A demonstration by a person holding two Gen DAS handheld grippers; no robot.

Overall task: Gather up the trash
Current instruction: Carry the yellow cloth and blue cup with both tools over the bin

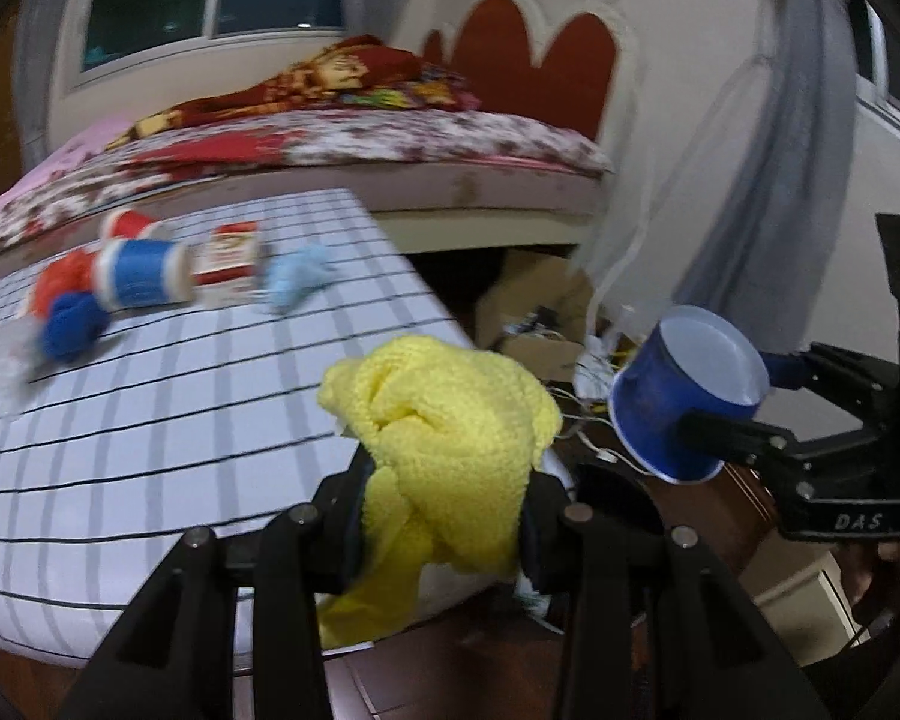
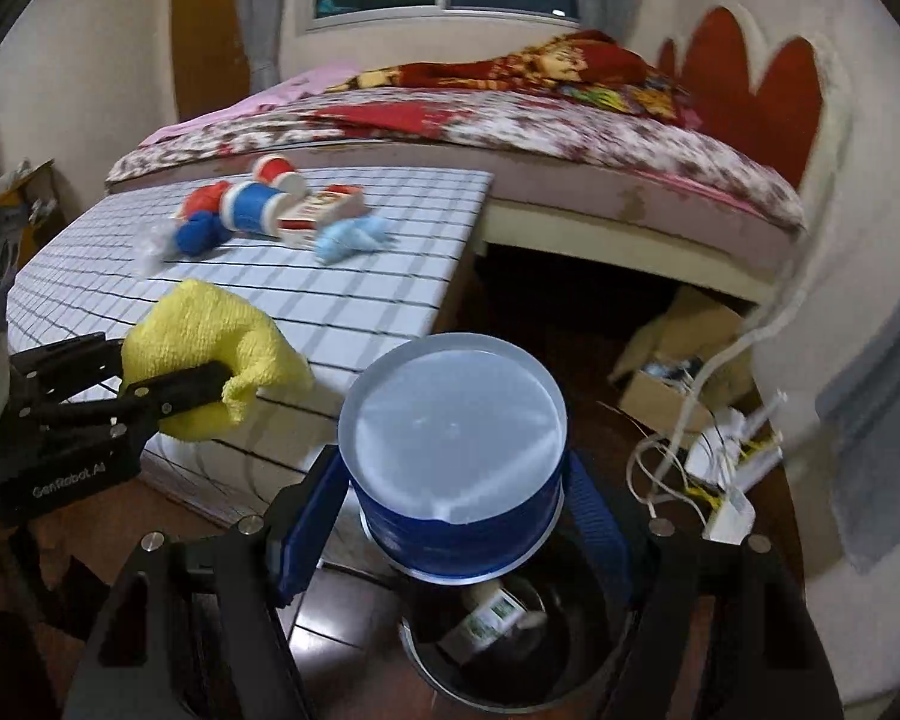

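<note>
A blue cup [image 2: 459,456], clamped between the right gripper [image 2: 456,510]'s fingers, hung directly over the dark bin [image 2: 450,669] on the floor; releasing it squarely above the opening looked the cleanest finish. The left gripper [image 1: 444,516], fingers closed on a yellow cloth [image 1: 444,438], was near the desk [image 1: 150,420] edge and would likely need to reach over the bin before letting go. More litter lay on the desk.

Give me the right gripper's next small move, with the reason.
Probably open the right gripper to drop the blue cup: the cup sits gripped between its fingers, above the open trash bin on the floor, which already holds a carton.
</note>
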